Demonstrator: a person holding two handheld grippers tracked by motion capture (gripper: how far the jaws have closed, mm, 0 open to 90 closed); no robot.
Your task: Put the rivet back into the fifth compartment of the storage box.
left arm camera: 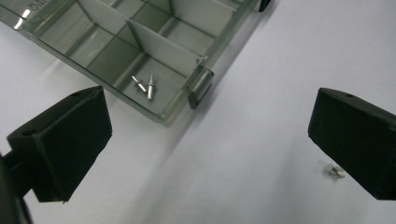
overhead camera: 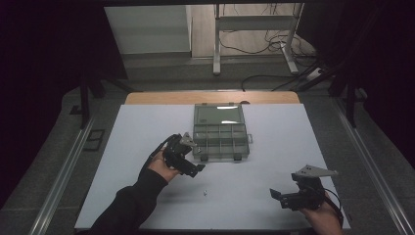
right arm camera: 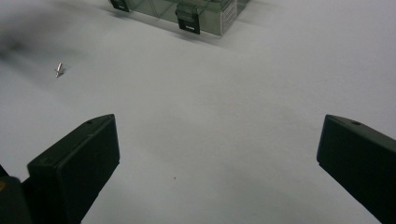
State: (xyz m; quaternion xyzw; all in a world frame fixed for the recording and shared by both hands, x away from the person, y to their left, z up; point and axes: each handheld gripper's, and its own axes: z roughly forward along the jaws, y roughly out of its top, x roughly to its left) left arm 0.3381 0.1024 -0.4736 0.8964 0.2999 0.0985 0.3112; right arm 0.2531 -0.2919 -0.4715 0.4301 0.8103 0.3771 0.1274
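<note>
High view
- Tabletop (overhead camera: 147,147): white surface carrying all the items.
- Organiser box (overhead camera: 220,133): clear, divided into compartments, lid open and lying flat on the far side; it stands at the middle of the tabletop.
- Left gripper (overhead camera: 193,159): held just beside the front left corner of the organiser box; its fingers stand apart and hold nothing.
- Right gripper (overhead camera: 286,193): near the front right edge of the tabletop, well apart from the organiser box; its fingers stand apart and hold nothing.
- Loose screw (overhead camera: 205,192): lies on the bare tabletop in front of the box, between the two grippers, touching neither.

Left gripper view
- Fingers (left arm camera: 65,144): spread wide, nothing between them.
- Loose screw (left arm camera: 336,171): on the tabletop just beside the inner face of the finger at the right of this view; contact cannot be told.
- Organiser box (left arm camera: 159,109): corner compartment lies beyond the fingers.
- Screws in compartment (left arm camera: 145,85): two or three small metal pieces lie together on the compartment floor.
- Latch (left arm camera: 200,88): hangs on the box front wall.

Right gripper view
- Fingers (right arm camera: 79,163): spread wide, bare tabletop between them.
- Loose screw (right arm camera: 59,69): far ahead and off to the left side, well apart from the fingers.
- Organiser box (right arm camera: 210,11): front wall with latches at the top edge.
</note>
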